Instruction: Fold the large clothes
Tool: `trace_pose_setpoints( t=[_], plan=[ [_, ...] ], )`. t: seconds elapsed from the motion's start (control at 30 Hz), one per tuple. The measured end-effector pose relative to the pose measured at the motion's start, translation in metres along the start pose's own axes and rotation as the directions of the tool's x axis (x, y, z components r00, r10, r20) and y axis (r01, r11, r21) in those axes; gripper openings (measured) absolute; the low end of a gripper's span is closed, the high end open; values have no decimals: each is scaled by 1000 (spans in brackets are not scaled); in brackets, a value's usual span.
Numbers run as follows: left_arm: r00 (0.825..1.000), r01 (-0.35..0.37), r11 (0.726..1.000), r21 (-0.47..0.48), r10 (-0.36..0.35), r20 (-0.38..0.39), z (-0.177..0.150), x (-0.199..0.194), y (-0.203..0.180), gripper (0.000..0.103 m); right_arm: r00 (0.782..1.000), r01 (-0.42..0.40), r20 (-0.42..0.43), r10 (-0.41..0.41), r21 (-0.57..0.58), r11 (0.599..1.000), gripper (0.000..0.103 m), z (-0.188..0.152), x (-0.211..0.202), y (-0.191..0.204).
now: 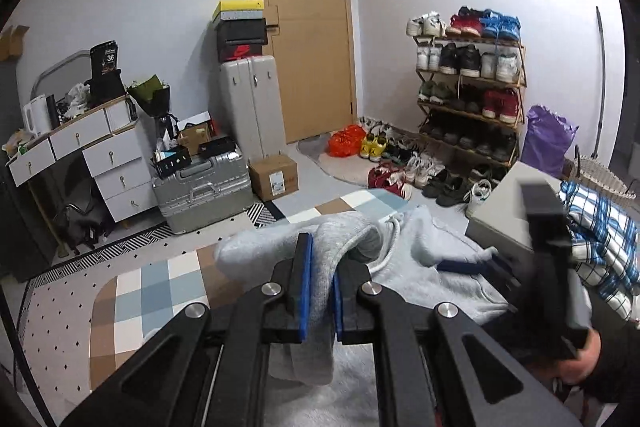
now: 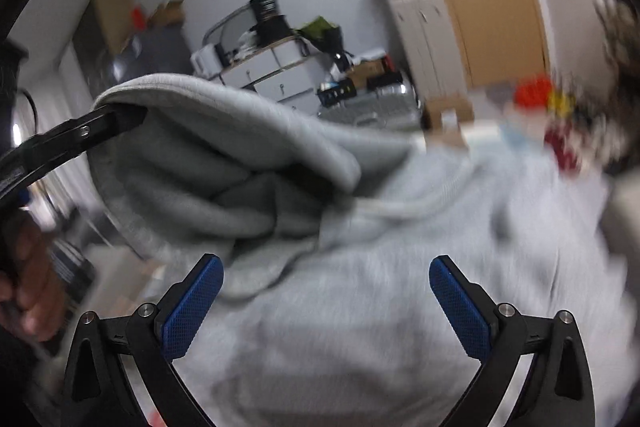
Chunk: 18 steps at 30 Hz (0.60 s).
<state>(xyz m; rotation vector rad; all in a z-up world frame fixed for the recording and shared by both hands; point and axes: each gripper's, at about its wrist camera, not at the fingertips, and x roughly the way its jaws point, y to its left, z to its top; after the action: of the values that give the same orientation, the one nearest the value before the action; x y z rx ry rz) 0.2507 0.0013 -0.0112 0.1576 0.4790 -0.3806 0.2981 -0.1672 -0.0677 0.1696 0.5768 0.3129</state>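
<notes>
1. The left gripper (image 1: 320,291), black with blue pads, is clenched on a fold of the light grey fleece hoodie (image 1: 420,267); the cloth runs between its pads and hangs down in front of them
2. In the right wrist view the same gripper (image 2: 120,119) shows at the left, holding the hoodie's hood by its rim so that the hood (image 2: 224,155) is lifted clear of the rest
3. The right gripper (image 2: 326,303) is released, its two blue textured pads (image 2: 192,307) spread wide apart above the hoodie's body, with nothing between them
4. The rest of the hoodie lies spread on the checked blue, brown and white rug (image 1: 160,291), and a white drawstring (image 1: 390,239) trails from the neck
5. A blue and white plaid garment (image 1: 600,243) lies in a heap at the near right, beside a flat grey box (image 1: 504,211)
6. Far across the room stand a tan wooden door (image 1: 304,27), a silver ribbed suitcase (image 1: 200,191) to the left and a slatted wooden rack of shoes (image 1: 472,87) to the right
7. The right wrist view is blurred towards its right edge
</notes>
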Motion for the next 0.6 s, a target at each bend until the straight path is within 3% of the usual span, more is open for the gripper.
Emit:
trace_pose_setpoints(
  t=[0.13, 0.27, 0.33, 0.4, 0.47, 0.6],
  plan=[
    [999, 34, 999, -20, -34, 22, -11, -5, -6, 4, 987, 131, -65, -147, -203, 970, 103, 52, 49, 21],
    [998, 51, 995, -81, -47, 45, -12, 1, 7, 4, 984, 114, -101, -150, -296, 948, 100, 82, 84, 31],
    [998, 57, 990, -131, -52, 44, -10, 10, 18, 4, 975, 184, -60, -215, -329, 926, 80, 94, 88, 33],
    [998, 49, 987, -155, -42, 48, -3, 16, 24, 4, 977, 176, -58, -203, -304, 936, 30, 107, 81, 34],
    [996, 41, 984, -171, -27, 83, 1, 16, 25, 4, 977, 198, -12, -213, -323, 926, 13, 112, 63, 44],
    [986, 104, 966, -235, -70, 149, 11, -10, 23, 4, 944, 327, 183, -274, -413, 850, 9, 120, 3, 79]
  ],
)
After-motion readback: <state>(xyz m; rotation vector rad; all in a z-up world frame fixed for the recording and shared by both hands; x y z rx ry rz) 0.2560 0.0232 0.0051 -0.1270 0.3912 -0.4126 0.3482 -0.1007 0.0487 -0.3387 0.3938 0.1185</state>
